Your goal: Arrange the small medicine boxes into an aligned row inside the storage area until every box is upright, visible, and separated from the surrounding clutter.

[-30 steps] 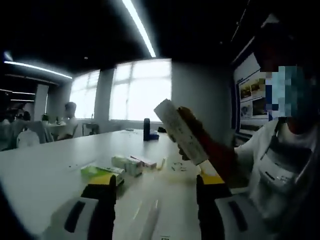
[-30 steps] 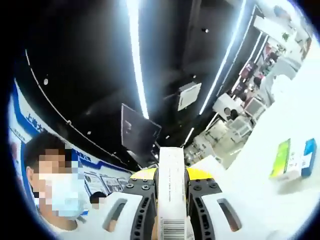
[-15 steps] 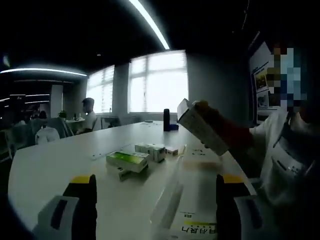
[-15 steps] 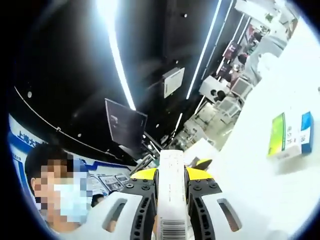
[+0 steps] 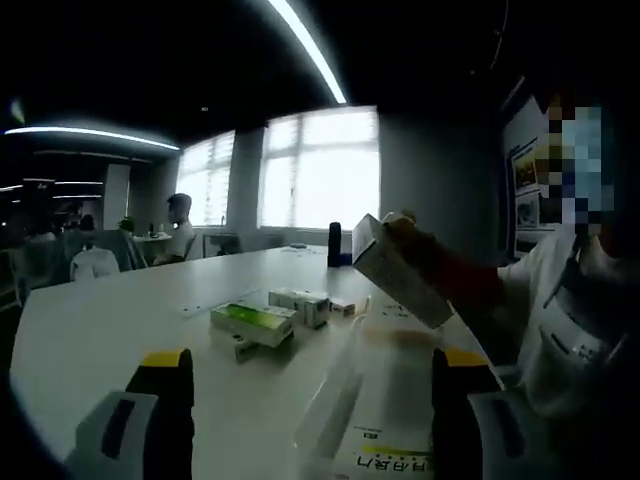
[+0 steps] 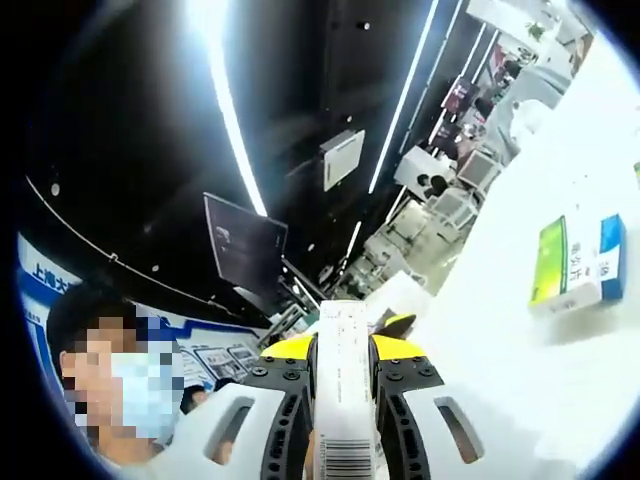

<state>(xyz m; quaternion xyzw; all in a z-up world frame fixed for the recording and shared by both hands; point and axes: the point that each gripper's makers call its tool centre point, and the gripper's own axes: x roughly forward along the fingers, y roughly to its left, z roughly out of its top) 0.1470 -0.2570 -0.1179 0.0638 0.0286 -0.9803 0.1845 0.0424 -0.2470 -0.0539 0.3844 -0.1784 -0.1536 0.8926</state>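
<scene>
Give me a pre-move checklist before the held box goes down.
1. Right tool grip on long white carton: ok, both jaws clamp its sides.
2. Carton lifted off the white table: ok.
3. Left tool free: ok, open.
4. Green-and-white box and its neighbours upright: not ok, they lie flat.
5. Storage area located: cannot tell.
6. Clear plastic sleeve out of the way: cannot tell.

Boxes clustered on table, mid-surface.

Left gripper hovers with jaws wide apart; right gripper clamps a box, raised aloft.
</scene>
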